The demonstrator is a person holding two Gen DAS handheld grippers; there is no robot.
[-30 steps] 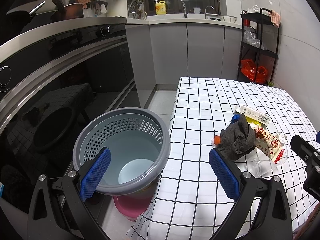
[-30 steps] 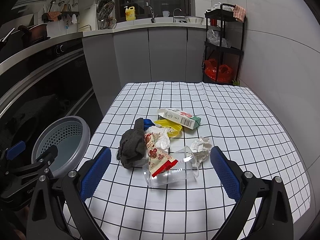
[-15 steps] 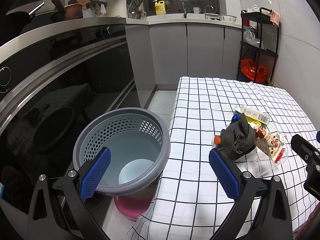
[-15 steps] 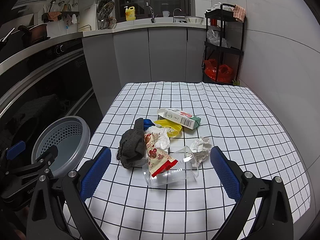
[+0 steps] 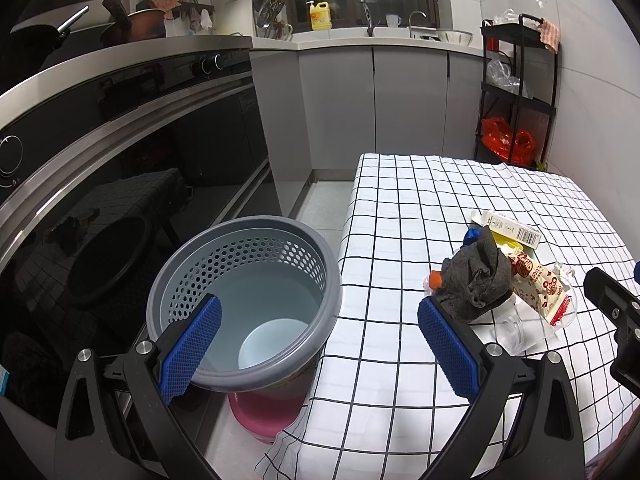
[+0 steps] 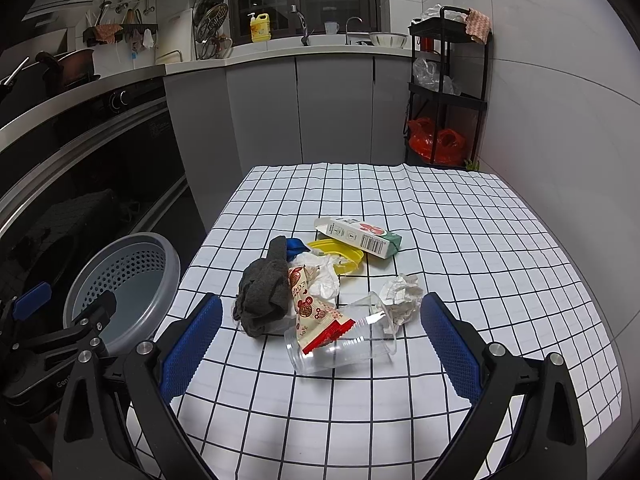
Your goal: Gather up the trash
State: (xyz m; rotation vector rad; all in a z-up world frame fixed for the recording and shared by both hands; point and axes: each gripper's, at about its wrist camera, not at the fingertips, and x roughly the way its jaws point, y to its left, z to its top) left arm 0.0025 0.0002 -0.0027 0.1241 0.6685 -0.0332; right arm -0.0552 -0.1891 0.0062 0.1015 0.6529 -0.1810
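Each tool is built the same: two matte black plastic arms with triangular cut-outs, fastened by round silver screws. The left tool (image 5: 319, 346) carries blue fingers (image 5: 191, 346) with a fine knobbly grid texture, and the right tool (image 6: 320, 346) has matching blue pads (image 6: 450, 350). Seen from the right wrist, the left tool's black body bears pale lettering, only partly readable.

A kitchen at night. A yellow detergent bottle (image 6: 260, 28) stood on the white counter (image 6: 280, 46) beside a faucet (image 6: 301, 26). A black 3-tier shelf rack (image 6: 448, 92) against the tiled wall held red plastic bags (image 6: 434, 140). A black built-in oven (image 5: 120, 152) faced the checked tablecloth (image 6: 460, 240).
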